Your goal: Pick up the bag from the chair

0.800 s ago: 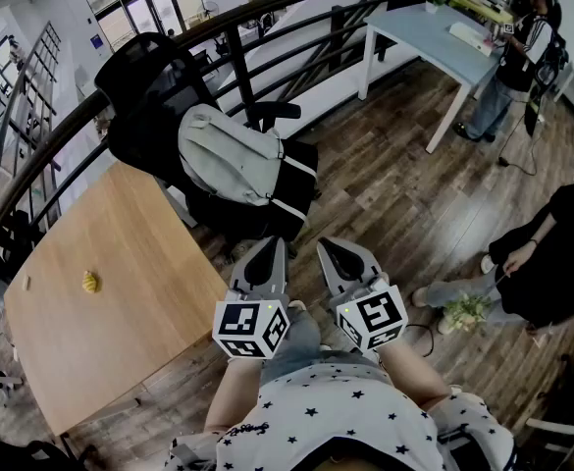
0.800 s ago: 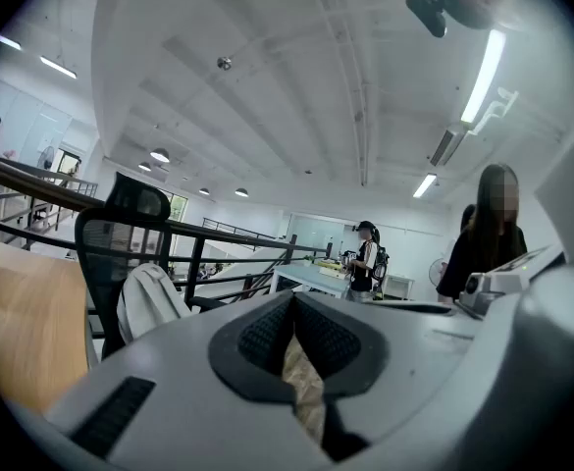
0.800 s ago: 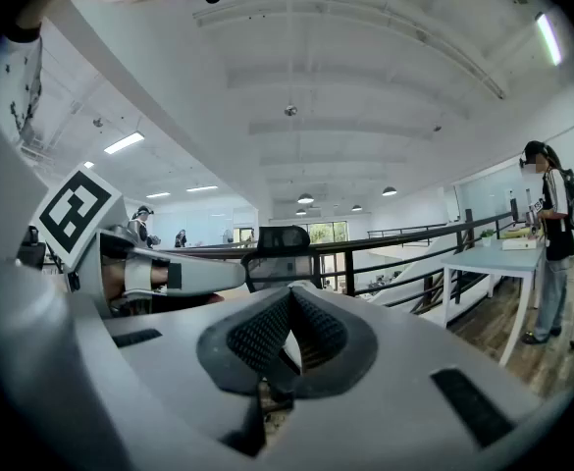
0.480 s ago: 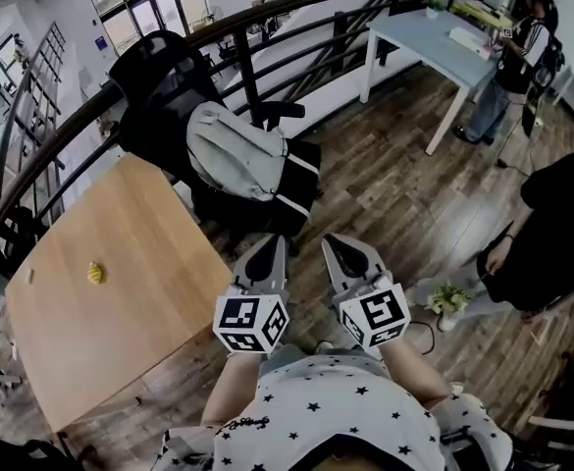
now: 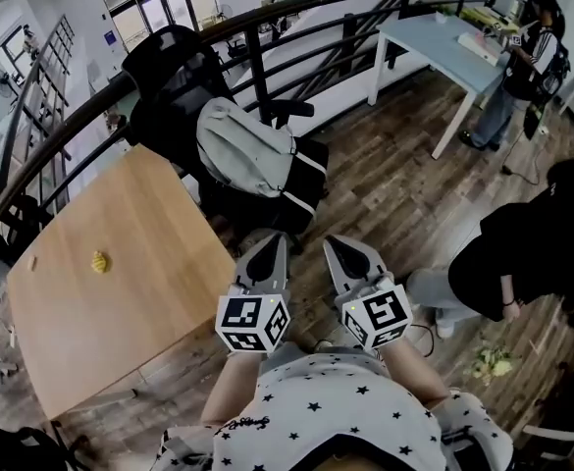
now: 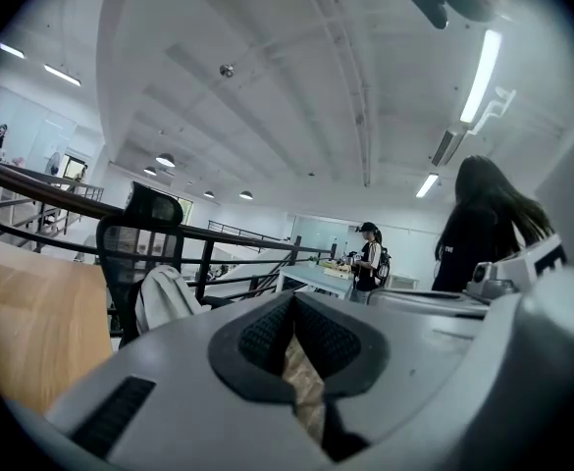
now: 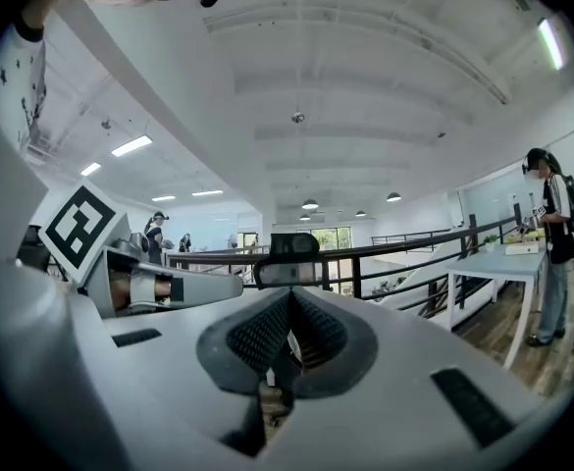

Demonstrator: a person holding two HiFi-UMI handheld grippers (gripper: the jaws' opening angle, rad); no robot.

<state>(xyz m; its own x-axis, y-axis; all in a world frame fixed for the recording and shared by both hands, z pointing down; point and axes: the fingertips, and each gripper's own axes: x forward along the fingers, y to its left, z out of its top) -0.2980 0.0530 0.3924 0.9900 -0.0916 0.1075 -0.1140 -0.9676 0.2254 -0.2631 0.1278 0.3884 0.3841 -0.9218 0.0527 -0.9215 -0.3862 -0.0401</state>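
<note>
1. My left gripper (image 5: 269, 245) and right gripper (image 5: 338, 249): jaws clenched, empty
2. Grey backpack (image 5: 247, 150) reclines on the office chair (image 5: 169, 77), well ahead
3. Long axis slants from backrest toward me, black base nearest

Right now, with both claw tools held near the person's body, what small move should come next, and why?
Probably carry the left gripper and right gripper forward toward the grey backpack on the black office chair, opening on the way: both are shut, empty and well short of it.
</note>
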